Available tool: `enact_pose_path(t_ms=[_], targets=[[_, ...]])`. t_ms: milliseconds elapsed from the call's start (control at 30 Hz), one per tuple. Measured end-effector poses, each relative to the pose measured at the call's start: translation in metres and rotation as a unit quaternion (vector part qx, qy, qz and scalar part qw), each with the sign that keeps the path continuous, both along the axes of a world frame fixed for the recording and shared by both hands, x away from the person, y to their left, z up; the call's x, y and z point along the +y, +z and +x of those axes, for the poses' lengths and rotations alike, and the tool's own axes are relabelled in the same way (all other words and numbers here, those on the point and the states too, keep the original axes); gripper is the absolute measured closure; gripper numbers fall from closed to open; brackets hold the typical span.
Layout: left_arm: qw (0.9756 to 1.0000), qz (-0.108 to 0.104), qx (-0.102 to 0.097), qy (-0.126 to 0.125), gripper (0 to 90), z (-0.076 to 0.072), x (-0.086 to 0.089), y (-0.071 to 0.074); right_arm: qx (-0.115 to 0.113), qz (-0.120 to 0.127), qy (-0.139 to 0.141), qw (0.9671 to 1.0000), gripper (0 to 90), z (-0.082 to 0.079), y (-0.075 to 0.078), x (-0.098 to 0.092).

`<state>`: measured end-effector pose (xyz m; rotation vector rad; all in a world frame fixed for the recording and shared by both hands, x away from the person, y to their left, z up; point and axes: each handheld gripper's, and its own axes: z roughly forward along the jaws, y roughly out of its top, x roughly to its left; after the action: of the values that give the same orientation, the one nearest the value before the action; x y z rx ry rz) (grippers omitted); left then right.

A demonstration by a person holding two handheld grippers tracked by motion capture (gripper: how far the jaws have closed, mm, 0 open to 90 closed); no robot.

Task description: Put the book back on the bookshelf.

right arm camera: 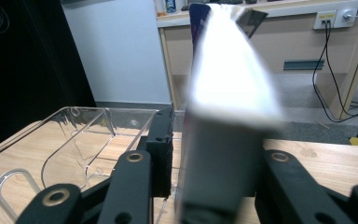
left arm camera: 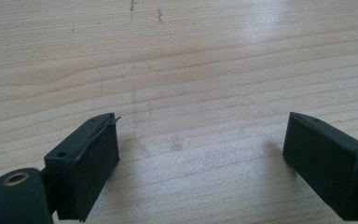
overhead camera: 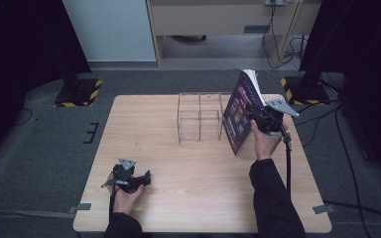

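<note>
A book [overhead camera: 240,114] with a dark purple cover stands upright, lifted at the right side of the wooden table [overhead camera: 178,198]. My right gripper [overhead camera: 264,120] is shut on the book, and in the right gripper view its white page edges [right arm camera: 230,79] rise between the two black jaws. A clear compartmented rack [overhead camera: 201,116] stands just left of the book, and its clear wall [right arm camera: 98,135] lies to the left of my jaws. My left gripper [overhead camera: 141,179] rests near the front left of the table, open, with bare wood [left arm camera: 200,140] between its pads.
Black stands with yellow-striped bases [overhead camera: 79,91] sit on the floor past both far corners of the table. A desk with hanging cables [overhead camera: 273,29] is behind. Tape tabs [overhead camera: 324,209] mark the table's front corners.
</note>
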<state>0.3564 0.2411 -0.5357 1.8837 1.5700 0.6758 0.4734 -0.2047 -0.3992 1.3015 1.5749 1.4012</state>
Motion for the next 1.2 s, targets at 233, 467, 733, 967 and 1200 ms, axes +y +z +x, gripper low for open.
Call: enact_pose_path(t_ms=[233,467,733,967,1200], targets=[[1.0,0.0,0.0,0.0,9.4,0.0,0.0,0.0,-0.002,0.0,0.004,1.0,54.7,-0.002,0.003,-0.004],[1.0,0.0,0.0,0.0,9.5,0.0,0.0,0.0,-0.008,0.007,0.021,0.9997,30.7,-0.008,0.008,-0.005],[1.0,0.0,0.0,0.0,9.5,0.0,0.0,0.0,0.02,-0.038,0.051,0.9978,14.3,-0.021,0.007,-0.005],[1.0,0.0,0.0,0.0,9.5,0.0,0.0,0.0,0.043,-0.049,0.056,0.9963,11.2,-0.039,-0.007,-0.016],[1.0,0.0,0.0,0.0,9.3,0.0,0.0,0.0,0.065,-0.048,0.081,0.9934,10.2,-0.061,-0.028,-0.028]])
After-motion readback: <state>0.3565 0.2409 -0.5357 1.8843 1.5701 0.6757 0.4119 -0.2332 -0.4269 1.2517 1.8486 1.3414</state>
